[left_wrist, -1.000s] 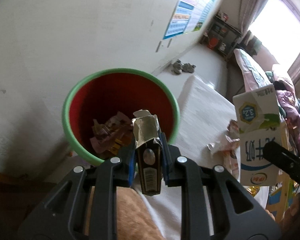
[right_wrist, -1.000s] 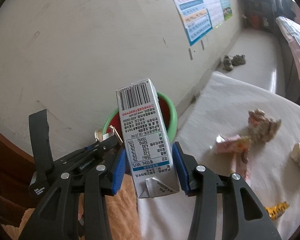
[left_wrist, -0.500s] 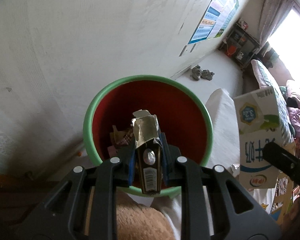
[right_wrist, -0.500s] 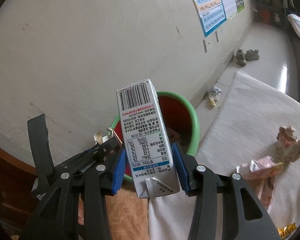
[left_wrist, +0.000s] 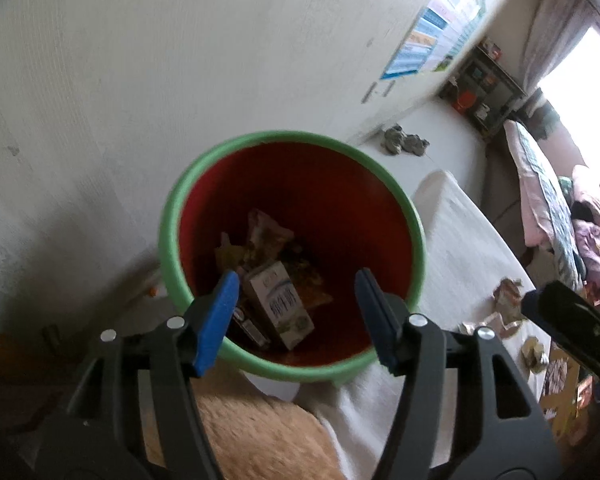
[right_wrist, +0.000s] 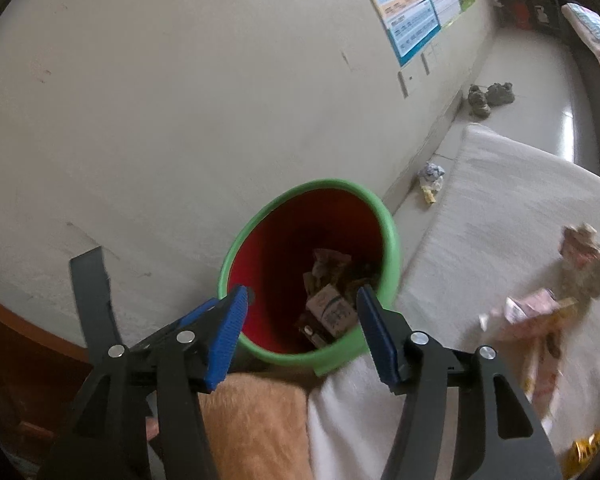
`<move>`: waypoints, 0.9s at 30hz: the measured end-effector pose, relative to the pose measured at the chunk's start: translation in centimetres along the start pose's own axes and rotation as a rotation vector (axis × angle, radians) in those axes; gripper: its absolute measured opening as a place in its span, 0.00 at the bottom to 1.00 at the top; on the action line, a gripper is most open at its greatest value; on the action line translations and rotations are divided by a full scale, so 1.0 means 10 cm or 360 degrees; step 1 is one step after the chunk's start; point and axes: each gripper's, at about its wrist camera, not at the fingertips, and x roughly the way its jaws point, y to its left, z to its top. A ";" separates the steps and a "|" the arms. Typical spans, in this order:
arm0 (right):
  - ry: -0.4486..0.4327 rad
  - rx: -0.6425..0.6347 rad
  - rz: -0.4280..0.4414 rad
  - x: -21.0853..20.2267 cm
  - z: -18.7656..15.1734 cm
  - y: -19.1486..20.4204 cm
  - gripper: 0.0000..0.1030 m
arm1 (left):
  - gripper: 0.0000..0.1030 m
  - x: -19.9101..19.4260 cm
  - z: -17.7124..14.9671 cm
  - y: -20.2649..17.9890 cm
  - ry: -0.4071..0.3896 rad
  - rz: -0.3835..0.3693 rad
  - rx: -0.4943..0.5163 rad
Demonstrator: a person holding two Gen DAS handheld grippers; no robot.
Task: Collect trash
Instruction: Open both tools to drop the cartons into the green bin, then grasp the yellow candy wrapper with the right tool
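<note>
Inside red bin (left_wrist: 340, 208), white milk carton (left_wrist: 280, 304).

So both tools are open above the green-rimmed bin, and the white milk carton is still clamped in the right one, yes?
Not quite. Both tools are open above the green-rimmed bin, but the right tool holds nothing: the white milk carton lies inside the bin among the wrappers. The left wrist view shows it most clearly, framed by the open left tool; the right wrist view agrees.
</note>
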 end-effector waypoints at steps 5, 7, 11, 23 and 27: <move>-0.0071 0.0080 -0.0087 -0.59 -0.36 -0.34 0.55 | 0.62 -0.03 -0.18 -0.33 0.0038 -0.0079 0.0099; -0.0102 0.0125 -0.0179 -0.83 -0.50 -0.55 0.55 | 0.65 -0.02 -0.26 -0.47 0.0057 -0.0118 0.0139; -0.0148 0.0298 -0.0421 -1.28 -0.79 -1.09 0.58 | 0.65 -0.01 -0.46 -0.78 0.0124 -0.0176 0.0231; -0.0045 0.0866 -0.0624 -1.30 -1.56 -2.32 0.60 | 0.68 0.00 -1.01 -1.66 0.0252 -0.0264 0.0575; 0.0021 0.0794 -0.0623 -1.09 -1.60 -2.31 0.45 | 0.68 0.07 -1.14 -1.84 0.0288 -0.0251 0.0647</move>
